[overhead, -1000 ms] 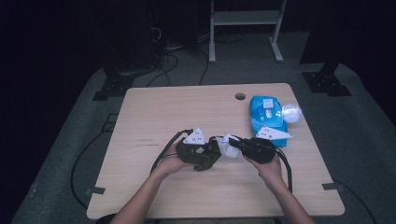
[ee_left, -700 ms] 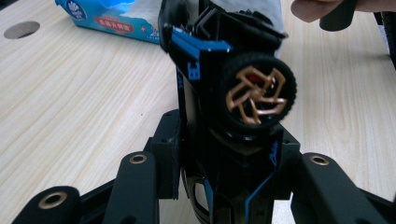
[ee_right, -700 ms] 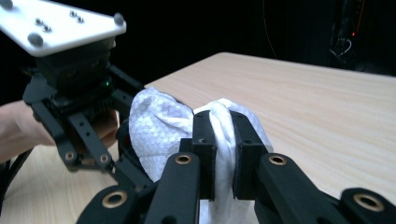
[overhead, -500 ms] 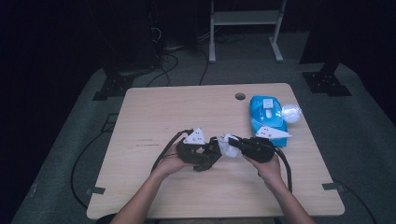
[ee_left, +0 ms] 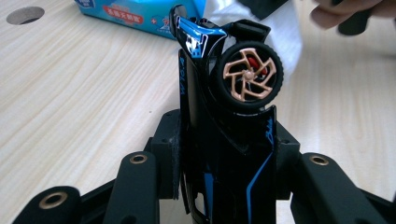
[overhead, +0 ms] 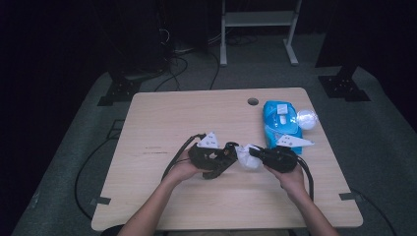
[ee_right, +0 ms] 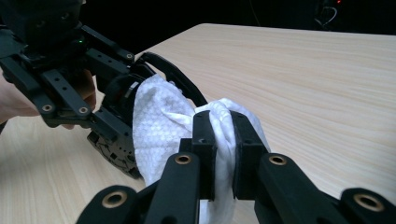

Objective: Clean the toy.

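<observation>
The left gripper [overhead: 216, 158] holds a black toy car [ee_left: 224, 130] with blue trim between its fingers [ee_left: 140, 182], the car standing on end so that its body rises out from between the pads and a bronze-spoked wheel [ee_left: 248, 76] sits just past the fingertips. The grip is narrow and tight on the car's flanks. The right gripper [ee_right: 219, 140] has its fingers [ee_right: 204, 149] pinched close together on a bunched white wipe [ee_right: 159, 130], a fold of the cloth squeezed between the two pads and the rest billowing out ahead of them. That loose part of the wipe [overhead: 247, 157] presses against the car's far end, between the two sets of fingers, which face each other just above the wooden surface [overhead: 196, 118]. In the left gripper view the white cloth [ee_left: 285, 32] shows just beyond the wheel. Further out from the right fingers, well apart from the wipe, a blue pack of wipes [overhead: 280, 123] lies flat on the surface, with a small clear ball [overhead: 307, 118] just beside it.
</observation>
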A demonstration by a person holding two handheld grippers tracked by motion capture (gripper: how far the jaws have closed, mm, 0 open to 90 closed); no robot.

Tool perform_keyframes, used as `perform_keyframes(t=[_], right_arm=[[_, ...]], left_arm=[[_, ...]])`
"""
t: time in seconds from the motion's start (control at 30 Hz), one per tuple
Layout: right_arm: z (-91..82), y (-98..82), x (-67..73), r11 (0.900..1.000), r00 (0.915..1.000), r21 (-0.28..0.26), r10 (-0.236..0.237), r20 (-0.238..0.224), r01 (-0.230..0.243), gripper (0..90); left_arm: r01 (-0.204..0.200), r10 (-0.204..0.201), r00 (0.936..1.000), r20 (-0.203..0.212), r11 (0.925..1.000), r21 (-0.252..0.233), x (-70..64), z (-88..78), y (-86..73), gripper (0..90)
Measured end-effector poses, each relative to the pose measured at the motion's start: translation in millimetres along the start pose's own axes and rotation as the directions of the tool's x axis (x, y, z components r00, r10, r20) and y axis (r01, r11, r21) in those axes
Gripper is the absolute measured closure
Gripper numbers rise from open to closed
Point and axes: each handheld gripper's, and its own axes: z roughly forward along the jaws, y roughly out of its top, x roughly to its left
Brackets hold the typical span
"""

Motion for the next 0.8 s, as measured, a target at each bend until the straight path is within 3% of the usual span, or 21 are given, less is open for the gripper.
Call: perform_keyframes(t=[0.13,0.2,0.33,0.47,0.57,0.73,0.8], right_arm=[[-2.8,-1.7,-3.6,1.0,0.9998,0.004,-0.004,0.018,0.004,81.7],[-2.9,-2.6,-5.8,1.0,0.9997,0.005,0.003,0.023,-0.003,81.7],[-2.4,-3.7,-8.1,1.0,0.9996,0.009,0.005,0.029,-0.005,81.7],[-2.5,-4.3,-9.5,1.0,0.9995,0.009,0.004,0.031,-0.004,81.7],[-2.9,-4.6,-9.8,1.0,0.9995,0.01,0.003,0.03,-0.003,81.6],[-3.6,-5.3,-10.5,1.0,0.9995,0.012,0.012,0.031,-0.012,81.6],[-3.9,-5.9,-10.9,1.0,0.9995,0.014,0.011,0.031,-0.012,81.6]], left_arm=[[-0.046,0.048,0.9987,-0.019,0.9958,0.079,7.8,6.2,9.2,56.8],[-0.035,0.037,0.9991,-0.019,0.9944,0.1,14.6,10.4,13.0,56.8],[-0.034,0.038,0.9992,-0.016,0.9828,0.182,27.0,21.9,20.3,56.7],[-0.023,0.025,0.9997,-0.005,0.9653,0.26,36.0,36.6,24.2,56.5],[-0.04,0.041,0.9991,0.003,0.9538,0.298,37.4,45.1,23.7,56.4],[-0.054,0.055,0.9985,0.005,0.9577,0.283,36.7,46.2,24.3,56.7],[-0.036,0.033,0.9993,0.016,0.9627,0.268,37.8,42.7,24.6,53.7]])
